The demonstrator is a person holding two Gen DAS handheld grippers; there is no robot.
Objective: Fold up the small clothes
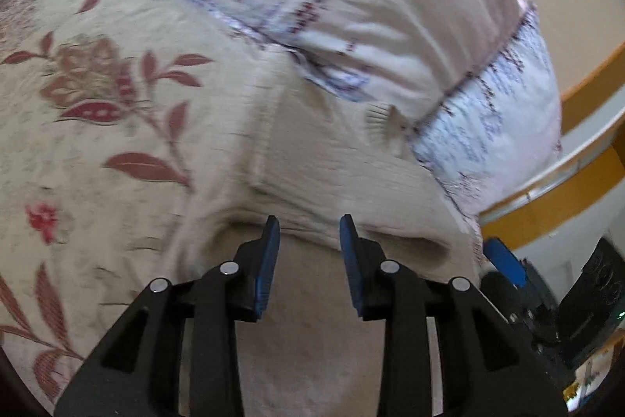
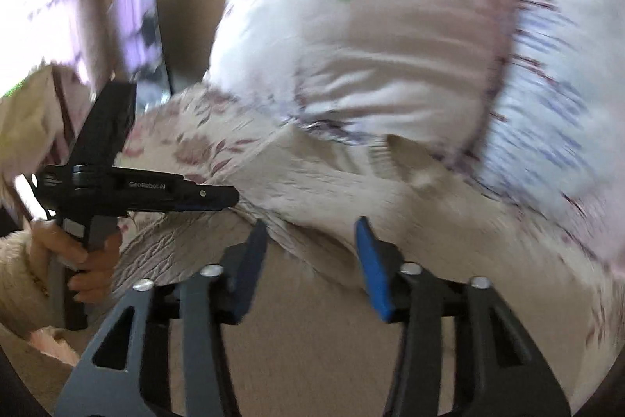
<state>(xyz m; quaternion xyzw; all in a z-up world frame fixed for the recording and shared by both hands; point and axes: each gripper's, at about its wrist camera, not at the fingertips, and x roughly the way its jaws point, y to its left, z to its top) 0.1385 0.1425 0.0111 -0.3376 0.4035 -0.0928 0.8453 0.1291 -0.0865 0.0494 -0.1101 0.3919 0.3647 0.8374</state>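
Lying crosswise before both part-open, empty grippers, left gripper (image 1: 309, 221) and right gripper (image 2: 310, 223): beige garment (image 1: 332, 159).

Left gripper (image 1: 309, 227) fingers parted over beige garment (image 1: 332, 159), floral bedspread (image 1: 97, 96), pale pillow (image 1: 351, 6) behind

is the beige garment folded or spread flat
Folded, at least partly: the beige garment shows a doubled-over edge with layers stacked near the left gripper.
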